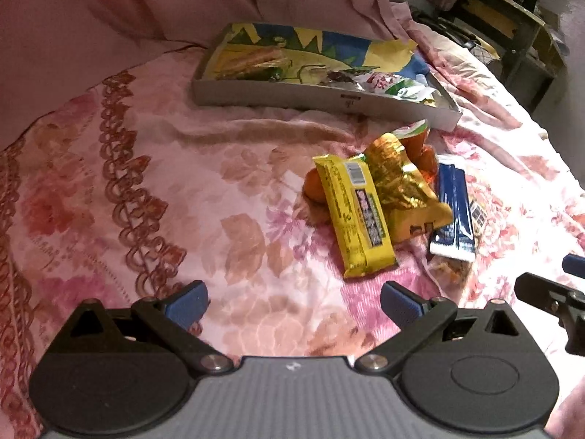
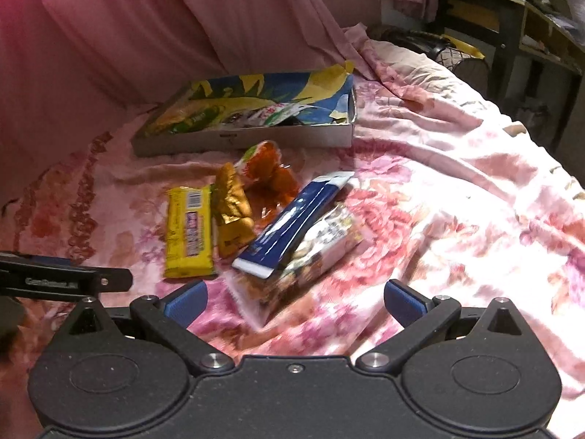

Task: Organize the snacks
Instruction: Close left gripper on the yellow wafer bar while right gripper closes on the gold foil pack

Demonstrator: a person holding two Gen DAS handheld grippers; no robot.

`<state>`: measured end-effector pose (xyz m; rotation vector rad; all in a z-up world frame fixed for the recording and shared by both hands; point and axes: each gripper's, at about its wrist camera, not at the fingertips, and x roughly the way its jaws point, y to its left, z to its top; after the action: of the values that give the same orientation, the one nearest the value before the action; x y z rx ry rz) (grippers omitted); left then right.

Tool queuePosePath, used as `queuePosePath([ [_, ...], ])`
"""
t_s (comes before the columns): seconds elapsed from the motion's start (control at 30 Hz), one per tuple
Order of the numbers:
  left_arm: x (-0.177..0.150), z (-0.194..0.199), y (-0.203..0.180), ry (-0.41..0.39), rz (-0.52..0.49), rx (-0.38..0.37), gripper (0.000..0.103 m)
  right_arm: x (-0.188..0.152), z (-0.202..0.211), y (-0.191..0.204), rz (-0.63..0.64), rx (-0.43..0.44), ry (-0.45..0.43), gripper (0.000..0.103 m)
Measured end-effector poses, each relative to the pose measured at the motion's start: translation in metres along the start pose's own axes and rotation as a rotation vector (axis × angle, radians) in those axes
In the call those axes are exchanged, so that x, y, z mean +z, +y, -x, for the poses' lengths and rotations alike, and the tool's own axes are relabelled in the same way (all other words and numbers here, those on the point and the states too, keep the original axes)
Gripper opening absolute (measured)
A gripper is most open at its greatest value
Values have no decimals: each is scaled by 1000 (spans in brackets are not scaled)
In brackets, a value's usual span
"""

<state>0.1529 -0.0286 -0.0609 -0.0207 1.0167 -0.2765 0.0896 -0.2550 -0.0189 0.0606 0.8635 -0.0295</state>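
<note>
Lying in a loose heap on the bedspread (image 1: 146, 190), the snacks were seen just in front of a shallow box (image 1: 321, 95): a yellow bar (image 1: 356, 216) at the left of the heap, a gold packet (image 1: 398, 183) overlapping its edge, an orange bag (image 2: 270, 172) behind them, and a blue packet (image 2: 292, 223) propped across a clear printed bag (image 2: 310, 256) at the right. Several wrappers had already been laid in the box, over its bright blue and yellow lining. The left gripper (image 1: 292, 301) was held low near the heap with its jaws released and nothing between them; the right gripper (image 2: 292, 301) was likewise spread wide and empty, the clear bag's corner lying nearest its blue pads (image 2: 186, 300). Most of the sorting was judged to remain. A slip was thought likely, since the foil and plastic wrappers looked slick and were stacked on one another, so that a pinch on one could drag or topple a neighbour; the blue packet, resting only on the bag beneath, seemed the most easily dislodged. The soft, rumpled cloth could also be caught by a fingertip pressed too low. The surface was a pink floral bedspread, creased and uneven, backed by a pink curtain (image 2: 146, 36), with a dark shelf unit (image 2: 512, 18) and clutter at the far right under dim, reddish light.
</note>
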Motion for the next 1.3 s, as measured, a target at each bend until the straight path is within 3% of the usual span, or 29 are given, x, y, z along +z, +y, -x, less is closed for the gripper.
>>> queuePosePath([
  [0.2, 15, -17, 5, -3, 37, -119, 103, 30, -28, -10, 61, 74, -12, 102],
  [0.5, 26, -45, 9, 42, 46, -152, 103, 70, -73, -13, 58, 213, -68, 102],
  [0.63, 30, -56, 10, 40, 42, -173, 103, 75, -91, -5, 74, 277, -48, 101],
  [0.93, 34, -64, 10, 13, 34, -240, 101, 78, -111, -4, 25, 355, -4, 81],
  [1.1, 35, -65, 4, -9, -8, -250, 94, 75, -117, 0, 25, 366, 26, 64],
  [1.3, 35, -65, 1, -39, -34, -270, 81, 71, -120, 6, 54, 369, 46, 51],
])
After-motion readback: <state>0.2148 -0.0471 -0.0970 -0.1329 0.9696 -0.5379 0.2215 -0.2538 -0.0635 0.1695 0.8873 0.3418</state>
